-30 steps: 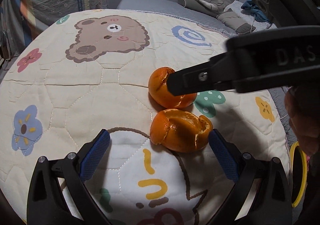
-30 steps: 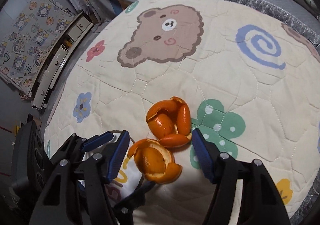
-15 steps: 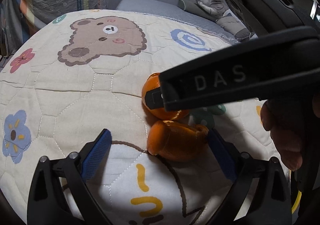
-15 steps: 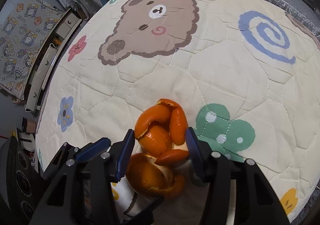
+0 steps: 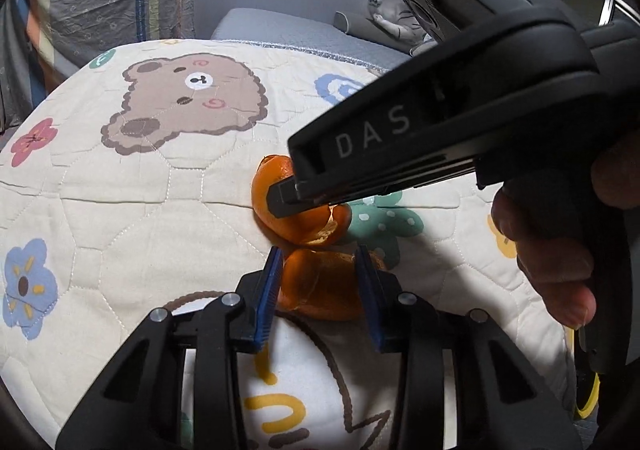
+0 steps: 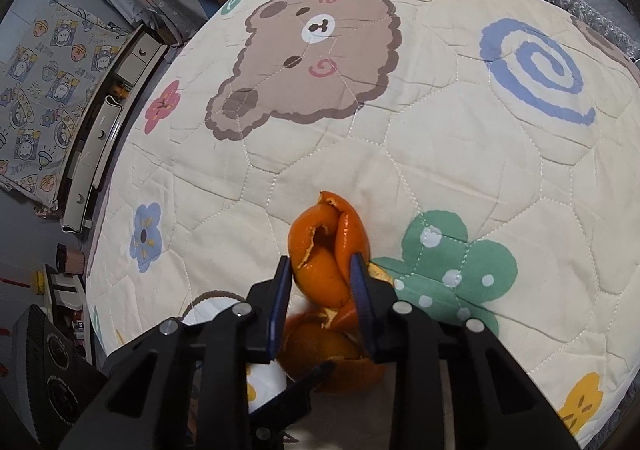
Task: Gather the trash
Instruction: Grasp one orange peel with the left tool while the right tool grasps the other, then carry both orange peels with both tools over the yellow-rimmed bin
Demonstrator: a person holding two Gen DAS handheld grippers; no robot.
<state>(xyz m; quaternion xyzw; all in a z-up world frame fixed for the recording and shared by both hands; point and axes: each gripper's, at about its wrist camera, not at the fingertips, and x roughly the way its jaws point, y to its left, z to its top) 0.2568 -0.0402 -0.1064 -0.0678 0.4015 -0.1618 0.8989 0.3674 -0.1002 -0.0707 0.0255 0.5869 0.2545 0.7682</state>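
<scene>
- While its jaws have just been closing, the left gripper (image 5: 318, 282) pinches the nearer orange peel (image 5: 320, 286) on the quilt (image 5: 120, 209).
- Right gripper (image 6: 320, 282), likewise just closing, clamps the farther orange peel (image 6: 328, 242).

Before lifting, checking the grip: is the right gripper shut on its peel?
Shut on it: the right gripper has just closed, blue fingers pressing both sides of the far orange peel.

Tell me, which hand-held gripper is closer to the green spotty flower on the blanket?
Right. The right hand-held gripper, shut on an orange peel, sits right beside the green flower. The left hand-held gripper grips the other peel, a bit further from it.
</scene>
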